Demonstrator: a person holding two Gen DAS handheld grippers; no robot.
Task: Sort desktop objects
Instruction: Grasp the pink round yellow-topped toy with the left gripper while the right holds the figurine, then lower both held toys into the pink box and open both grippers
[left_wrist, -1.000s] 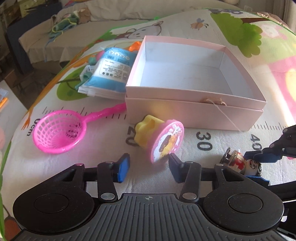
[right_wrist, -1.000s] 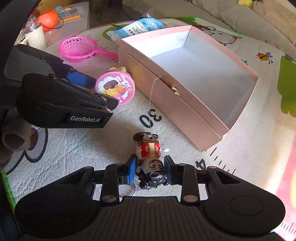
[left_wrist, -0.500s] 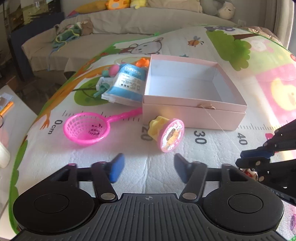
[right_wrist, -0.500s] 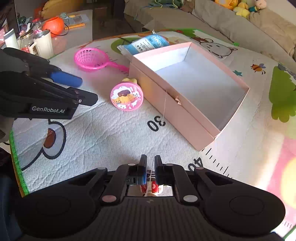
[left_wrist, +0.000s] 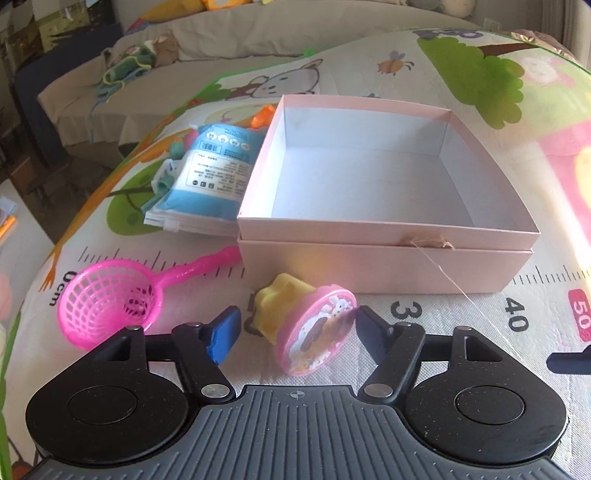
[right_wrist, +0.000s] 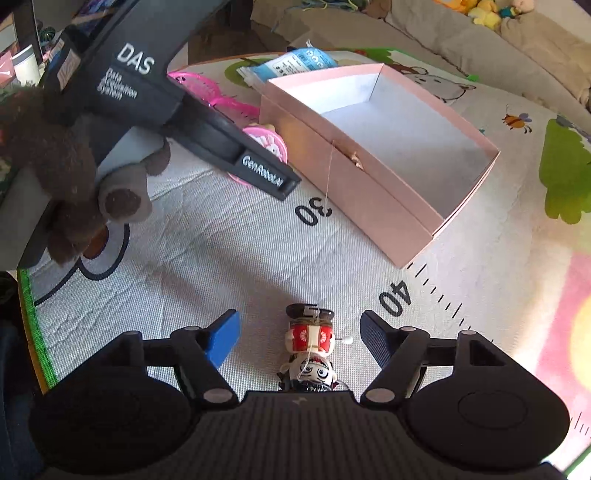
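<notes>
The left gripper (left_wrist: 295, 328) straddles the pink-lidded toy cup (left_wrist: 306, 328), tipped on its side on the mat (left_wrist: 424, 332) just before the near wall of the empty pink box (left_wrist: 388, 266); its jaws are closing, the right pad at the lid's rim, the left still clear. The cup's long axis runs slantwise across the jaws. The right wrist view alone shows the right gripper (right_wrist: 299, 339) opening around a small figurine (right_wrist: 310, 347) lying loose toward the mat's near edge, pads clear.

Pink box (left_wrist: 384, 266) hides the scoop's (left_wrist: 110, 302) handle end.
</notes>
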